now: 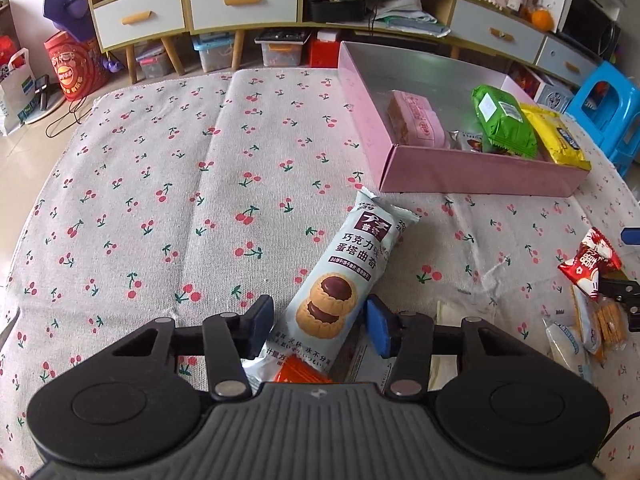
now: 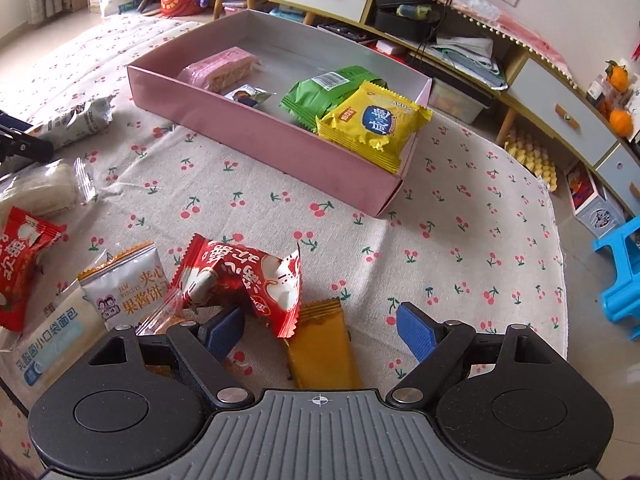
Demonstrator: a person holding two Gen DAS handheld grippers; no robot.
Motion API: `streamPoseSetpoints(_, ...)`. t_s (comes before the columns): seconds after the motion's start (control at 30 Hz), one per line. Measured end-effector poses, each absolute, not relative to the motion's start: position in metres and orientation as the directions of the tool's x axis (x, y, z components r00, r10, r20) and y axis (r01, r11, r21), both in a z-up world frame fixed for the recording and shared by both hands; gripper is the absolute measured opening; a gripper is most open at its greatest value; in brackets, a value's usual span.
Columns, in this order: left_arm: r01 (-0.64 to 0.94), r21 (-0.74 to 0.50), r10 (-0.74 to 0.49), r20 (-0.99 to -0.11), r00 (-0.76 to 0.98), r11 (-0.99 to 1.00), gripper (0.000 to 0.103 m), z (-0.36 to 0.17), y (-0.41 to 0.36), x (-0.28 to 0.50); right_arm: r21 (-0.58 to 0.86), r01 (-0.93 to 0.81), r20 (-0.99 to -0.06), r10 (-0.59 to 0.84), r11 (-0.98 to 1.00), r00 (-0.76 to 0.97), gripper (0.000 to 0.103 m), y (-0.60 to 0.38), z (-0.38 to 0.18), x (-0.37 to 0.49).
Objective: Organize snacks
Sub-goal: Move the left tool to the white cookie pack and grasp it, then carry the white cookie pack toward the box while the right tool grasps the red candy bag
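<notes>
**Cookie pack between my left claw's pads, pink box part filled**

While my left claw (image 1: 320, 326) straddles the pale blue cookie pack (image 1: 340, 280) on the cherry-print table (image 1: 160, 200), its jaws stand narrowed with a pad on either side of the wrapper; I cannot tell whether both pads press on it. The pack lies slanted, its far end pointing toward the pink box (image 1: 460, 172), which sits just beyond it. Inside the box lie a pink wafer bar (image 1: 416, 120), a small silver packet (image 1: 466, 140), a green bag (image 1: 502, 120) and a yellow bag (image 1: 558, 138) that leans over the near wall. My right claw (image 2: 320, 330) hangs wide and holds nothing, low over a red crumpled wrapper (image 2: 244, 284) and an orange bar (image 2: 324, 352). To its left lie a white jam biscuit pack (image 2: 124, 292), a bread pack (image 2: 52, 340), another red wrapper (image 2: 20, 264) and a clear-wrapped white cake (image 2: 44, 192).
</notes>
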State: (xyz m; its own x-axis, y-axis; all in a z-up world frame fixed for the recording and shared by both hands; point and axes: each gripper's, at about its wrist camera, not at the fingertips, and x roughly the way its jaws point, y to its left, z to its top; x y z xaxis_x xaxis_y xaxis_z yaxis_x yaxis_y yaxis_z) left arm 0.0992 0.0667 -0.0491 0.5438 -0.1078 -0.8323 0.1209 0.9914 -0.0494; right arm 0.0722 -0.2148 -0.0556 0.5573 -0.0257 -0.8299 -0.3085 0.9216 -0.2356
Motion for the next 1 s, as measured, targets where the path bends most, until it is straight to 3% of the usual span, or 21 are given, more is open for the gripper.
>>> streamPoseSetpoints(0.33,0.002,-0.031,-0.027,-0.823,0.567,1.0,0.039,-0.05,0.078,0.108,-0.205,-0.259,-0.8,-0.009,0.944,0.599,0.085,-0.197,-0.054,0.088)
streamPoseSetpoints(0.57,-0.013,-0.065,-0.046,-0.827,0.561,0.998,0.039,-0.049,0.083,0.108,-0.138,-0.229,-0.803,0.027,0.963,0.596,0.085,-0.195,-0.056,0.097)
streamPoseSetpoints(0.67,0.026,-0.076,-0.077,-0.828,0.556,0.997,0.048,-0.051,0.081,0.11,-0.148,-0.23,-0.804,0.018,0.962,0.594,0.082,-0.192,-0.06,0.1)
streamPoseSetpoints(0.83,0.044,-0.077,-0.088,-0.825,0.558,0.996,0.051,-0.052,0.08,0.111,-0.139,-0.228,-0.806,0.023,0.964,0.591,0.081,-0.187,-0.064,0.102)
streamPoseSetpoints(1.0,0.048,-0.087,-0.099,-0.826,0.555,0.995,0.05,-0.051,0.084,0.114,-0.118,-0.242,-0.812,0.047,0.963,0.581,0.066,-0.182,-0.064,0.101)
